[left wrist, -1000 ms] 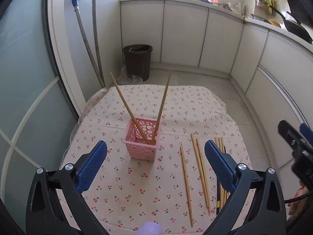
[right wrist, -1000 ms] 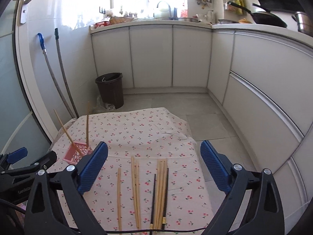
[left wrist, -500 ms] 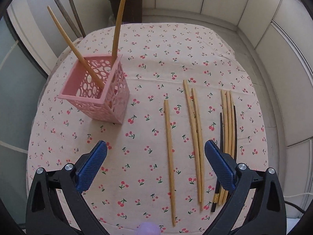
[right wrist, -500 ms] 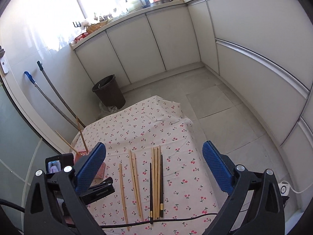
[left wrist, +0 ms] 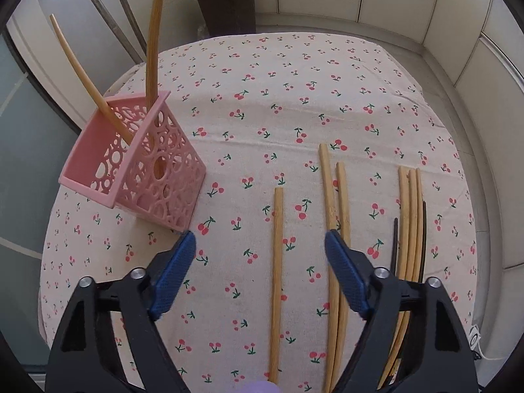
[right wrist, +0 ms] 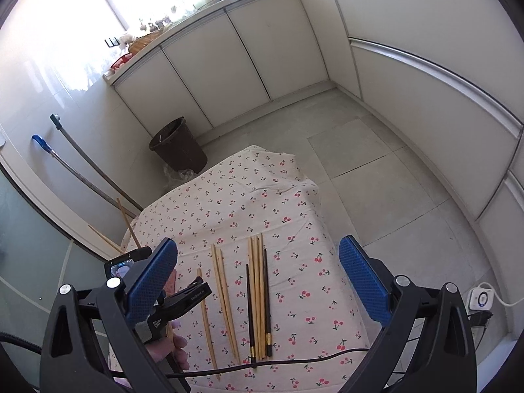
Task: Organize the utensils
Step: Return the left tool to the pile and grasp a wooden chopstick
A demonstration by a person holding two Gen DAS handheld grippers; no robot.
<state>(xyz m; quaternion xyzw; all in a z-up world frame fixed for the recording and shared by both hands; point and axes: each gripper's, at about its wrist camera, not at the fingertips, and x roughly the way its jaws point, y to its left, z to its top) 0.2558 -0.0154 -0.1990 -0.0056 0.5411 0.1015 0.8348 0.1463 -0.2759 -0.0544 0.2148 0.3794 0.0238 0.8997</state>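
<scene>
A pink perforated holder (left wrist: pixel 137 167) stands at the table's left with two wooden chopsticks (left wrist: pixel 153 39) leaning in it. Loose chopsticks lie on the cherry-print cloth (left wrist: pixel 294 75): a single wooden one (left wrist: pixel 277 262), a wooden pair (left wrist: pixel 334 216), and a bundle of wooden and black ones (left wrist: pixel 411 229). My left gripper (left wrist: pixel 260 275) is open, low over the single chopstick, jaws on either side of it. My right gripper (right wrist: pixel 258 281) is open and empty, high above the table. The loose chopsticks also show in the right wrist view (right wrist: pixel 257 294), with the left gripper's body at the table's left.
A dark waste bin (right wrist: pixel 178 147) stands on the floor behind the table. Two mop handles (right wrist: pixel 85 167) lean on the left wall. White cabinets line the back and right. A black cable (right wrist: pixel 294 360) crosses the table's near edge.
My left gripper has dropped closer to the table over the single chopstick and its jaws have narrowed. My right gripper has risen and tilted down, away from the table.
</scene>
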